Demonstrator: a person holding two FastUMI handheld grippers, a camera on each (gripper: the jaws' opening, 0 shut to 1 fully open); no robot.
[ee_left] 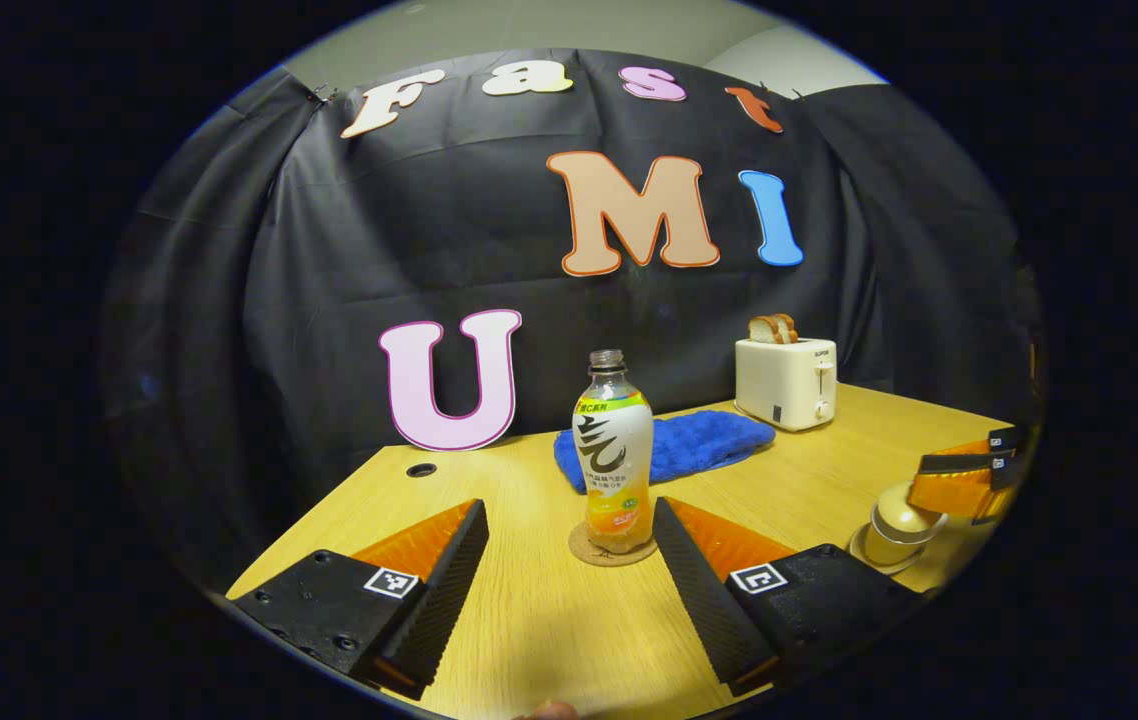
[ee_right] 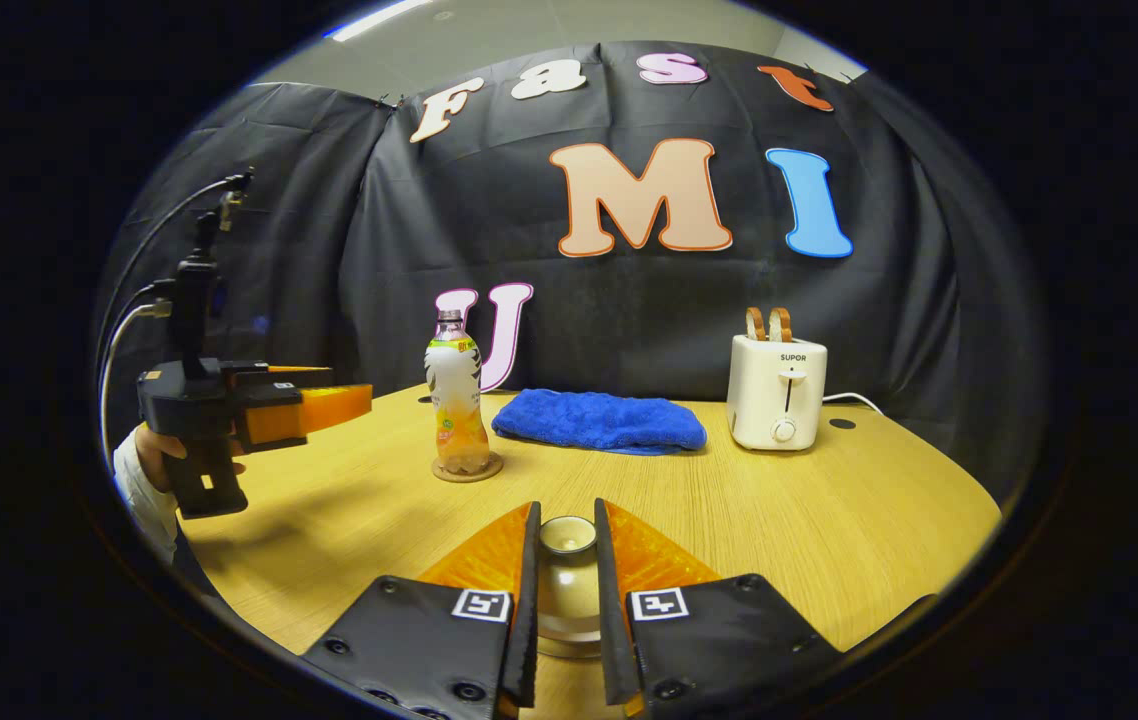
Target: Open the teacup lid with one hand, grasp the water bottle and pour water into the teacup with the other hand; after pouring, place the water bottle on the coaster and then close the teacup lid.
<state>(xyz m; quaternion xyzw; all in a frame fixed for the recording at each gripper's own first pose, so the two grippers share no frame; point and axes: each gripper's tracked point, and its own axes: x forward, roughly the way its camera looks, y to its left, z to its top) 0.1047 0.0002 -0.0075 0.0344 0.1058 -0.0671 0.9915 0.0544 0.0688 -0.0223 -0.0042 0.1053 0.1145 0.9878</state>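
Our right gripper point(ee_right: 566, 560) clamps the lid point(ee_right: 568, 535); the upright bottle point(ee_left: 613, 455) stands dead ahead of our spread left gripper point(ee_left: 569, 580).

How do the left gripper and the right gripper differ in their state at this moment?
The left gripper is wide open, while the right gripper is nearly shut around the teacup lid's knob. The left gripper holds nothing, with the water bottle on its coaster ahead of its fingers; the right gripper sits over the teacup. Both hover above the wooden table.
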